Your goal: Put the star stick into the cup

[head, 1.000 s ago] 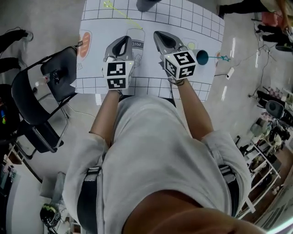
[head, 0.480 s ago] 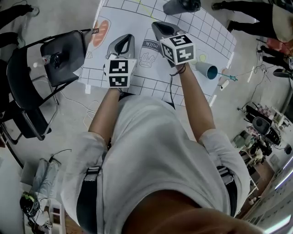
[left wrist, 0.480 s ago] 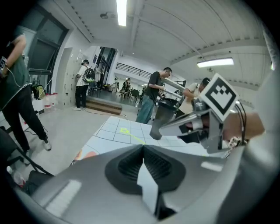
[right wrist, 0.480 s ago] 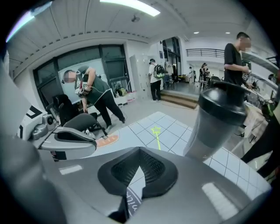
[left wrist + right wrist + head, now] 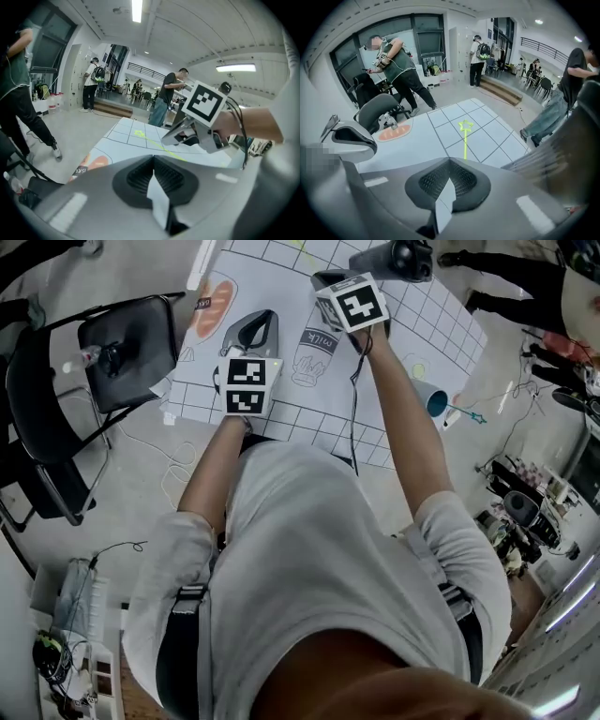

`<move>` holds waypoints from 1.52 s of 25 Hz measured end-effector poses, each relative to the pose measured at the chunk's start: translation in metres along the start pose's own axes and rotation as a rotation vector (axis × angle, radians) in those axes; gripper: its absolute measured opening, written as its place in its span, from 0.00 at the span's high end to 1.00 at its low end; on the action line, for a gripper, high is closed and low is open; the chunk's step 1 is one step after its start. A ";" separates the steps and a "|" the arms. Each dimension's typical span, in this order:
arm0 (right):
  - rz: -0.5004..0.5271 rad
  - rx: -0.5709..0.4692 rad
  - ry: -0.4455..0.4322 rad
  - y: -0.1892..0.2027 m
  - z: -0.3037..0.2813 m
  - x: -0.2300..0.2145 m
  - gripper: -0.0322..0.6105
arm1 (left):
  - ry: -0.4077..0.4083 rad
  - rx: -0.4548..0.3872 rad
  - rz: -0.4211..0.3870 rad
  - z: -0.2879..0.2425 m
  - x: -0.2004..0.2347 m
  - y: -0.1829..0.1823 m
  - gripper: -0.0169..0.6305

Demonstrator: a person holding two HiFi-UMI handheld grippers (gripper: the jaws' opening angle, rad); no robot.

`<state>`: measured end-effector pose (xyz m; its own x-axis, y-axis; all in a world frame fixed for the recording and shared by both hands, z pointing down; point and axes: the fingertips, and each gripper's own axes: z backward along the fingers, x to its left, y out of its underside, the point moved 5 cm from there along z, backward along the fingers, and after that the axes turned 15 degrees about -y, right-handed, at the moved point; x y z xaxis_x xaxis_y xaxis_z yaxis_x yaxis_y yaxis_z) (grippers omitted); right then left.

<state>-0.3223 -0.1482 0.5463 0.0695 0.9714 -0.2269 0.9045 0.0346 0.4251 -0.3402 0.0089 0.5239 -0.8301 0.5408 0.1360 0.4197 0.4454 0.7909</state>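
Note:
A yellow-green star stick point(image 5: 465, 137) lies flat on the white grid mat point(image 5: 281, 418), just beyond my right gripper point(image 5: 450, 160), with its star end pointing away. In the head view only a piece of the star stick point(image 5: 298, 247) shows at the mat's far edge. The right gripper point(image 5: 324, 278) hangs above the mat's far part, jaws shut and empty. My left gripper point(image 5: 260, 319) hovers nearer the left side, shut on nothing. A blue cup point(image 5: 430, 397) lies on its side at the mat's right edge, with a teal star stick point(image 5: 472, 414) by its mouth.
A black chair point(image 5: 120, 351) carrying a small bottle stands against the table's left edge. A dark grey object point(image 5: 394, 259) sits at the far edge beside the right gripper. Drawings of a milk carton point(image 5: 314, 341) and an orange oval point(image 5: 214, 306) are printed on the mat. People stand around.
My right gripper has moved away from me across the mat toward its far edge and tipped downward. The left gripper has shifted only a little. Both stay shut.

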 end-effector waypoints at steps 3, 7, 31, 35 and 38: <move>0.005 0.018 0.016 -0.005 -0.012 -0.008 0.95 | -0.001 0.015 0.006 -0.010 0.005 0.002 0.97; 0.018 0.044 0.047 -0.011 -0.024 -0.020 0.93 | -0.002 0.023 0.010 -0.024 0.010 -0.001 0.97; -0.005 -0.093 -0.003 -0.018 -0.021 -0.018 0.93 | 0.002 0.032 -0.017 -0.034 0.012 -0.009 0.97; 0.011 -0.218 0.006 -0.018 0.006 -0.003 0.93 | 0.032 0.018 0.011 -0.028 0.004 -0.020 0.97; 0.046 -0.338 0.020 -0.016 0.031 0.009 0.93 | 0.106 -0.025 0.076 -0.020 -0.005 -0.039 0.97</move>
<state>-0.3229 -0.1470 0.5098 0.0959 0.9780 -0.1853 0.7096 0.0634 0.7018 -0.3595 -0.0253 0.5042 -0.8311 0.4930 0.2574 0.4746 0.3874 0.7904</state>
